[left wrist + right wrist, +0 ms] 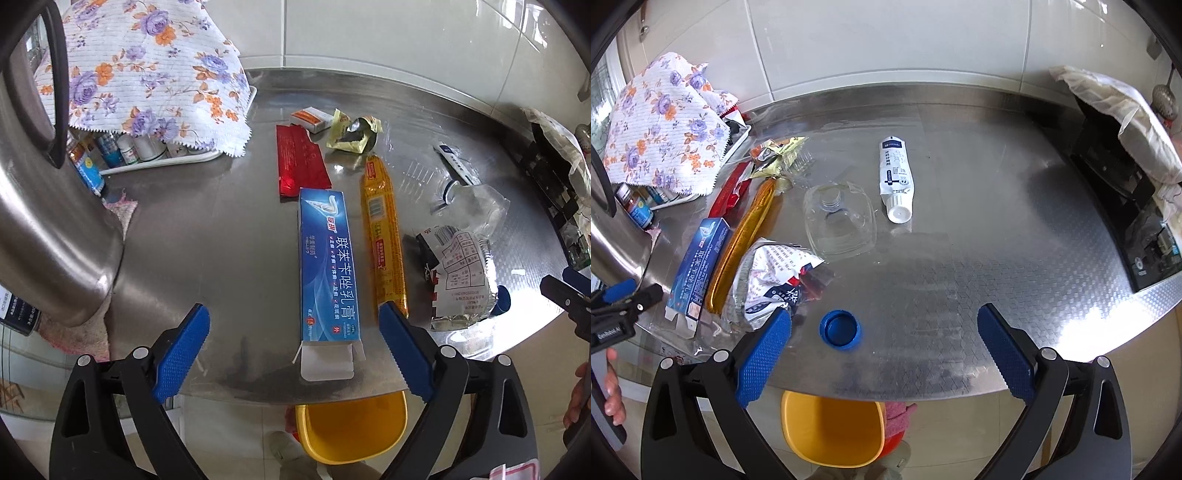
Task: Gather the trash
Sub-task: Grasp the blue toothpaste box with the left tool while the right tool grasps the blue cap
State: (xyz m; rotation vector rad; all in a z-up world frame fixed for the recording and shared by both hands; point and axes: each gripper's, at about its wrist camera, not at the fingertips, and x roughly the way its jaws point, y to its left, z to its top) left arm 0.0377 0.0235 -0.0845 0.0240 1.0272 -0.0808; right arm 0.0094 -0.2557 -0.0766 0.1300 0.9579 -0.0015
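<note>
On the shiny steel table [207, 240], the long blue cardboard box [328, 266] lies at 12 o'clock between the pads of the spread, empty left tool [293, 343]. It looks light and easily crushed, so grip its long sides; white Chinese writing is printed along it. The small blue plastic cap [839, 327], stiff and perhaps slippery, lies at 11 o'clock inside the spread, empty right tool [884, 341].

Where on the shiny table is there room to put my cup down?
The bare steel right of the white tube is widest, reaching to the black stove. There is also room between the blue cap and the table's right edge. The left side is crowded: blue box, yellow wrapper, crumpled bags.
</note>
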